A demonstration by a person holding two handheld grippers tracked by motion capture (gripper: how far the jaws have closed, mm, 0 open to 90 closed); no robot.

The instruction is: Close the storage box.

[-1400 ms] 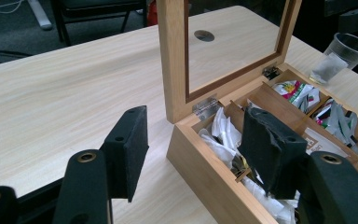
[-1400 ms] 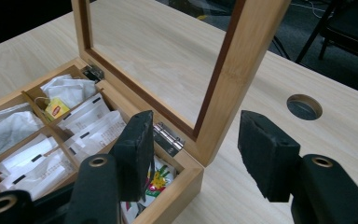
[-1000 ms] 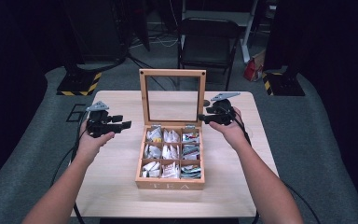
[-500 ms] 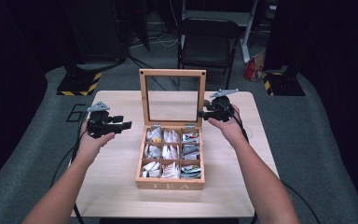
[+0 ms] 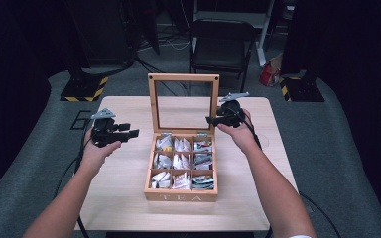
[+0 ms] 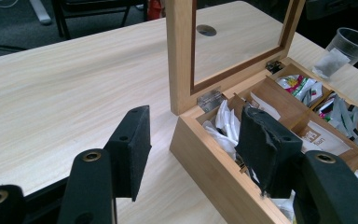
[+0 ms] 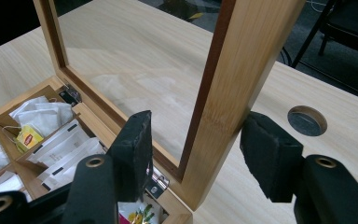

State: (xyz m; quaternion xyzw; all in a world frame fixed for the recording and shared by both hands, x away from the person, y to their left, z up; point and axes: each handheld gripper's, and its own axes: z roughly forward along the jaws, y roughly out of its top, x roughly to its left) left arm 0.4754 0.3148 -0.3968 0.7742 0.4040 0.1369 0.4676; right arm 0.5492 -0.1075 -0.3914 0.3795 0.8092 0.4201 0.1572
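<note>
Nothing is shifting since the earlier frame: my right tongs (image 7: 193, 154) are straddling the upright lid (image 7: 223, 93) post, open; my left tongs (image 6: 193, 144) are hovering open, empty, beside the tea box (image 6: 214, 163).

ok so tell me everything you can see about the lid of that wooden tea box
The lid is a light wooden frame around a clear pane with a darker inner edge. It stands open, upright, joined to the tea box at the back by two small metal hinges. The table shows through the pane. The right tool straddles the lid's right-hand post, one pad on each side; whether the pads press on it I cannot tell.
</note>
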